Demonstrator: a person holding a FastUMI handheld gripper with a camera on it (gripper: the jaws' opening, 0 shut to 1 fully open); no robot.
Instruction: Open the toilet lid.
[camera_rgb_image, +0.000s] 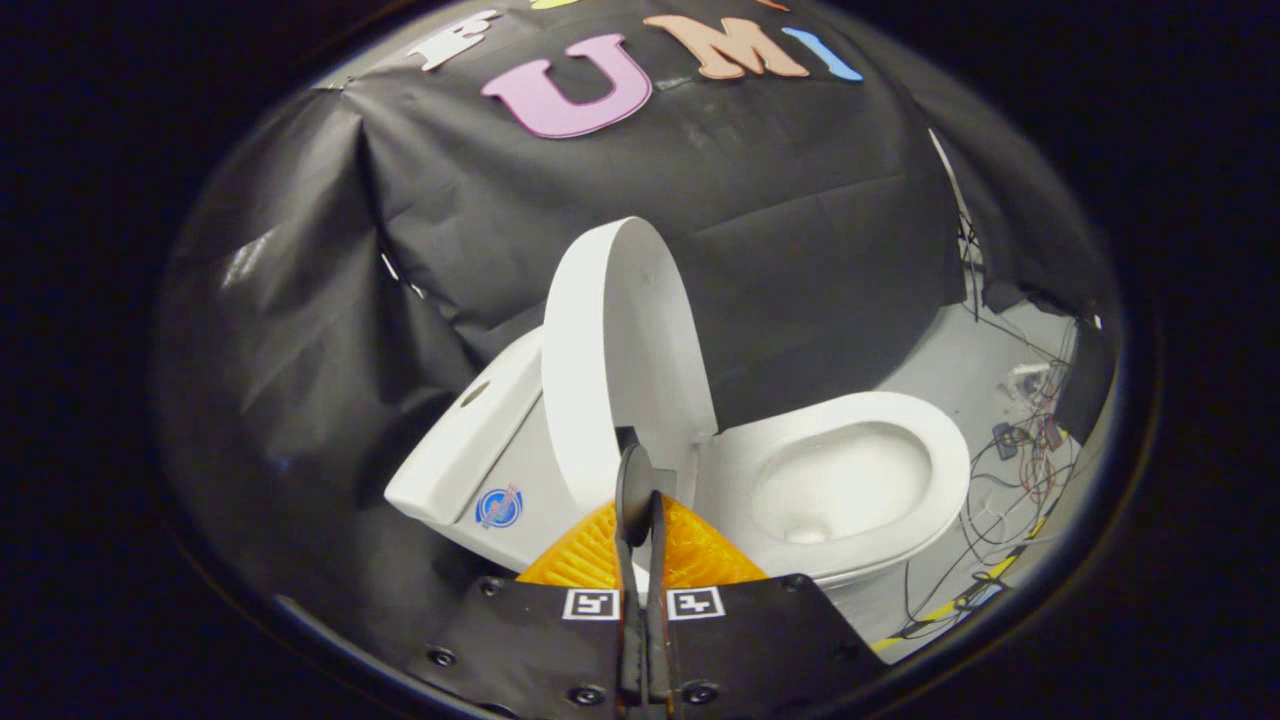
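Fingers pressed together, nothing pinched between them, on the gripper (640, 480) that sits right at the foot of the smooth white oval toilet lid (625, 360). And that lid is up, standing nearly on end against the black cloth wall (800, 220)! Beside it the white ceramic toilet bowl (840, 480) lies open, its rim showing, and the white tank (470, 440) sits behind the lid. Loose cables (1010, 470) trail across the pale floor past the bowl.
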